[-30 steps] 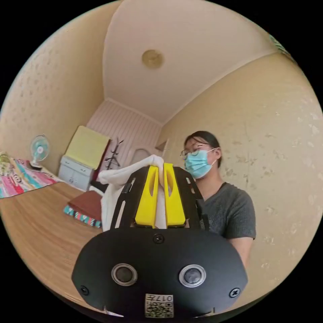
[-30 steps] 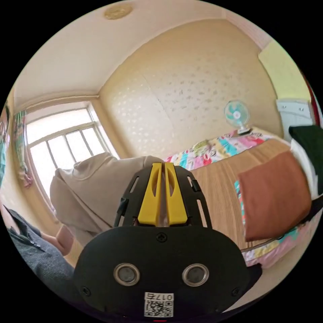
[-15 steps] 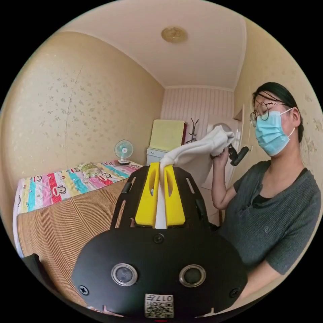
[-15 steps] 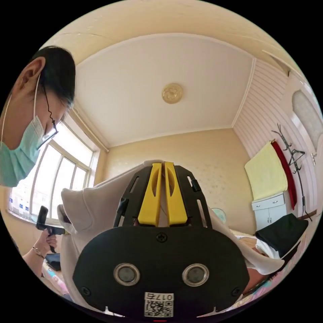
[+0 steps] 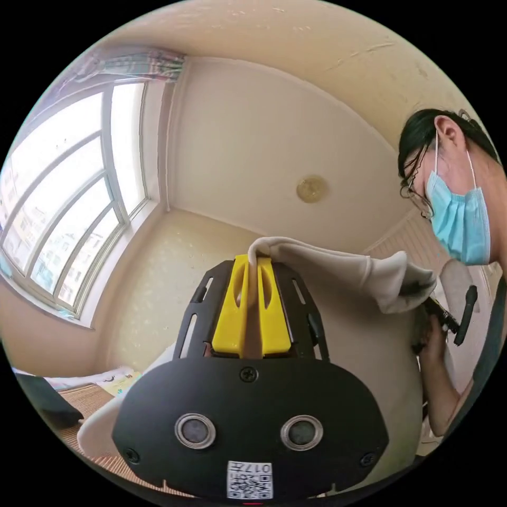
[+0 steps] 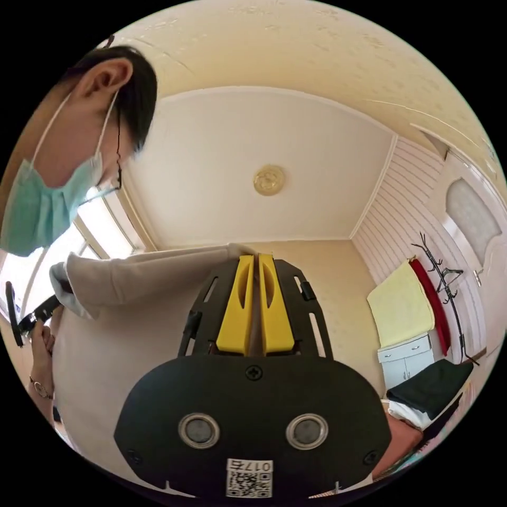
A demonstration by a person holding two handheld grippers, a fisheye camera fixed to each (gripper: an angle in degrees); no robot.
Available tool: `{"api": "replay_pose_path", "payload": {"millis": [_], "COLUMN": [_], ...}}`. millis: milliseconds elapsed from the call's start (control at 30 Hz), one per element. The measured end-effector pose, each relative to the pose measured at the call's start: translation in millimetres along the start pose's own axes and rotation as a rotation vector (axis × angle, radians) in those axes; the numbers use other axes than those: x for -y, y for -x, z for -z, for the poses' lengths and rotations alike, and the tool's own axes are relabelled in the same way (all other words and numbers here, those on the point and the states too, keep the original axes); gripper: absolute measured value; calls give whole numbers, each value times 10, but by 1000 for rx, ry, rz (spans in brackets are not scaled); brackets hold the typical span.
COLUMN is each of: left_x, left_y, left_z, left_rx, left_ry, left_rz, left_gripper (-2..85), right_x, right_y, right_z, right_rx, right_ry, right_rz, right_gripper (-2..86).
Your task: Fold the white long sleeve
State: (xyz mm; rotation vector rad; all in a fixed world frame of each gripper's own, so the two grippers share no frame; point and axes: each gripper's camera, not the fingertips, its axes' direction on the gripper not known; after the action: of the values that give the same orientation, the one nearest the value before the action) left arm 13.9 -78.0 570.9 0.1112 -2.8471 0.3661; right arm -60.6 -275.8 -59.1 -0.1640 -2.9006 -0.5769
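The white long sleeve [image 5: 338, 264] hangs in the air, stretched between both grippers. In the left gripper view my left gripper [image 5: 252, 260] is shut on its upper edge, and the cloth runs right to the other gripper [image 5: 446, 322] in the person's hand. In the right gripper view my right gripper [image 6: 253, 257] is shut on the white long sleeve [image 6: 132, 274], which stretches left to the other gripper [image 6: 29, 319] and drapes down beneath. Both views point up toward the ceiling.
The person stands close behind the garment. A window [image 5: 58, 211] is at the left. A white cabinet [image 6: 404, 362], a yellow towel [image 6: 398, 306] and a coat rack [image 6: 443, 296] stand by the striped wall. Dark folded clothes [image 6: 430, 385] lie low right. A mat edge [image 5: 79, 396] shows below.
Both grippers have gone up with the garment, and both cameras have tilted toward the ceiling. The cloth is now pulled out straighter between them. Both grips have held.
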Motion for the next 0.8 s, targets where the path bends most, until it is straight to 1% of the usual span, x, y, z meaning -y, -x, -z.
{"api": "replay_pose_path", "payload": {"millis": [33,67,133,167,200,233,267,300,333,367,400,433,467,500,533,567,600,633,700,733,800], "left_x": [-31,-99,-257,-444,-748,-947,-1427,-1958,-2198,-2607,-2877,-2983,-3189,-3418,-3549,-3833,-4116,-4241,-4658,-4730,-4947], "left_y": [37,147,366,556,795,929,1224,1526,1662,1880,1983,2000,1979,1892,1829,1680,1510,1420,1014,911,524], "left_z": [-103,-401,-1060,-1606,-2209,-2509,-3054,-3437,-3531,-3528,-3355,-3241,-2995,-2768,-2667,-2490,-2318,-2241,-1981,-1930,-1744], "left_rx": [-6,-20,-55,-87,-108,-109,-107,-121,-112,-92,-80,-64,-12,19,20,2,-12,-22,-91,-106,-125], "left_ry": [-1,36,174,309,474,566,760,955,1035,1120,1133,1137,1158,1212,1255,1365,1467,1511,1665,1695,1821], "left_rz": [1,-4,-25,-24,9,41,139,269,339,472,549,562,557,526,507,476,461,459,444,435,348], "left_gripper": [12,12,14,18,24,28,37,48,56,72,76,78,78,78,79,80,83,84,91,92,89], "right_x": [-127,-216,-686,-837,-1187,-1645,-1916,-2563,-3289,-3607,-4056,-4323,-4451,-4753,-5132,-5323,-5669,-5938,-6188,-6192,-6122], "right_y": [84,131,273,305,374,453,488,517,469,421,328,302,316,371,438,466,513,556,598,580,534], "right_z": [-280,-445,-1167,-1383,-1870,-2449,-2750,-3325,-3742,-3838,-3766,-3471,-3285,-2903,-2525,-2345,-1992,-1666,-1275,-1110,-944], "right_rx": [-36,-55,-101,-104,-110,-115,-109,-78,-38,-26,8,99,156,243,296,314,346,386,395,320,268], "right_ry": [65,101,232,269,361,497,591,844,1175,1316,1442,1441,1429,1440,1523,1577,1676,1752,1812,1766,1712], "right_rz": [62,105,234,257,306,374,414,481,503,489,432,401,411,459,521,545,568,564,534,488,434], "right_gripper": [20,21,22,23,24,26,28,32,38,41,44,44,43,42,46,48,50,46,31,25,17]}}
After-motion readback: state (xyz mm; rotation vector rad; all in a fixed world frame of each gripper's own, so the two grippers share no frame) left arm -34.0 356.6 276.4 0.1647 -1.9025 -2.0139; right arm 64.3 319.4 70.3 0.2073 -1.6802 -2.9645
